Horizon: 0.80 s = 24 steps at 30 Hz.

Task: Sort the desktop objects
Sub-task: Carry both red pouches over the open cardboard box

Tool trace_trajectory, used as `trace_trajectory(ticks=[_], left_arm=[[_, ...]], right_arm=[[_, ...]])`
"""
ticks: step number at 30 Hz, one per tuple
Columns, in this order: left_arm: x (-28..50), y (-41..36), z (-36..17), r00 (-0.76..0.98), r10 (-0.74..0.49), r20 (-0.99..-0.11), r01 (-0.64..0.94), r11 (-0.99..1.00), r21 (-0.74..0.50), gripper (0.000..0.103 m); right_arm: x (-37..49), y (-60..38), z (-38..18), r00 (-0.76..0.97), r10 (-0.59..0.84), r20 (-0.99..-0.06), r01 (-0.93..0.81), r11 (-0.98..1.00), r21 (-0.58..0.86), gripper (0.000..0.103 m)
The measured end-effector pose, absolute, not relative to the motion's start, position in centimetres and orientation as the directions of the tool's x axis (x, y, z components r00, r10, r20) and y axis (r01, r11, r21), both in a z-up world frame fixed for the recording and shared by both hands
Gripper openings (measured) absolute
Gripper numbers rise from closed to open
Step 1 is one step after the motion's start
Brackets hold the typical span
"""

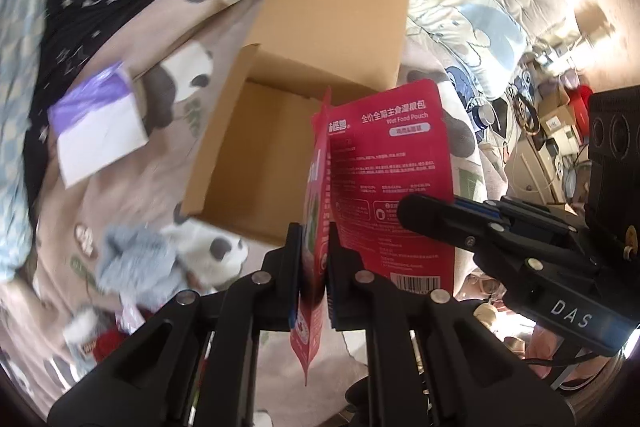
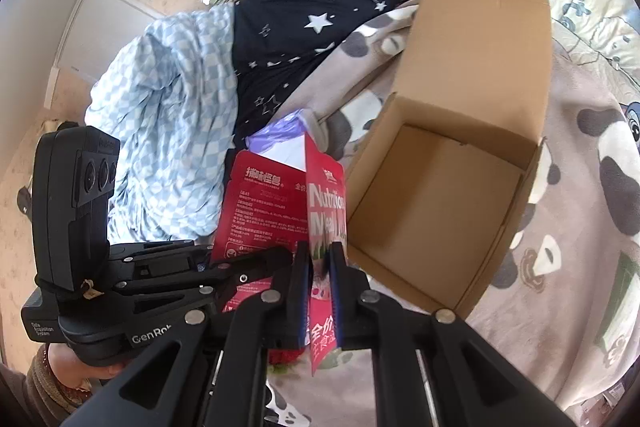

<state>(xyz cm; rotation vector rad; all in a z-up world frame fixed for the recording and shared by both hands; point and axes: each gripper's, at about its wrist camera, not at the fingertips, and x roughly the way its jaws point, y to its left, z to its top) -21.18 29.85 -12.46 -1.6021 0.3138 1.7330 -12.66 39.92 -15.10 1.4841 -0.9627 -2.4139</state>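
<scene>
Gripping red pouches beside open box rim.

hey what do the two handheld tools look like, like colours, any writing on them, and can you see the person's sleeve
Both tools are matte black plastic with angular linkage arms and round silver pivot screws. The left tool has blue pads lining its fingers, as does the right tool. White lettering reads DAS on the right one; GenRo and Data Acquisition System on the left. Each carries a black camera block with round lenses. The left hand shows a brownish knit cuff.

From my left wrist feed, purple-white packet and grey plush left of the cardboard box motion-blurred, fine print on the red pouches unreadable.
</scene>
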Motion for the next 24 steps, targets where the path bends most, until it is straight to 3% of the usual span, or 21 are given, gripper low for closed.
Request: trace_trajectory(ticks=[24], left_arm=[[-29.9, 37.5, -24.6, 0.021, 0.262, -0.965, -0.642, -0.736, -0.214, 0.009]], right_arm=[[-21.4, 46.6, -26.1, -0.498, -0.336, -0.799, -0.329, -0.779, 0.533, 0.008]])
